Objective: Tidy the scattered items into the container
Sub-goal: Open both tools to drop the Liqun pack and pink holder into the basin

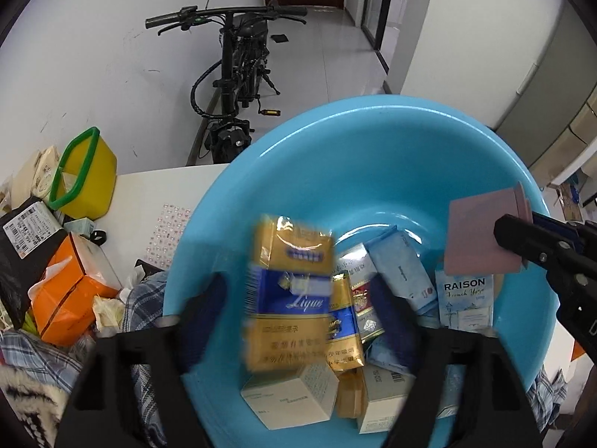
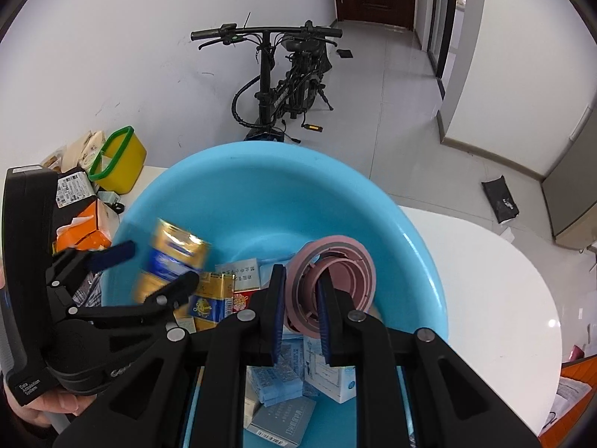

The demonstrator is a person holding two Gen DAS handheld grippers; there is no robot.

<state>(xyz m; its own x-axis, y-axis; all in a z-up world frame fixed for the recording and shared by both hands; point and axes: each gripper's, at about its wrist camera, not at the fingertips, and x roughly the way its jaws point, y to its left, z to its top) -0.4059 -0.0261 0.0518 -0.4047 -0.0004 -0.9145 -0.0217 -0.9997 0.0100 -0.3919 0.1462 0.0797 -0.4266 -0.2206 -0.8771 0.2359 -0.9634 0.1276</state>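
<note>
While both grippers hang over the blue basin (image 1: 373, 156), the left gripper (image 1: 298, 298) stands with its jaws wide, and the gold and blue pack (image 1: 289, 291) between them is blurred and touching neither finger, so it looks to be dropping free into the basin. Its long axis runs roughly up and down in the left wrist view, straight below the tool. The right gripper (image 2: 300, 306) is pinched narrow on the rim of a pink lid (image 2: 335, 272), which sits tilted on edge above the basin's right side, nearer that hand than the other. To my eye, the coming move turns on that lid: it is already over the basin, so the jaws need only part to let it fall among the rest. Inside the basin lie a second gold pack (image 1: 345, 321), a pale blue carton (image 1: 468, 302), light blue packets (image 1: 403, 268) and small beige boxes (image 1: 291, 399). Off to the left, a yellow bin (image 1: 87, 175) and an orange box (image 1: 71, 291) sit on the cluttered table.
</note>
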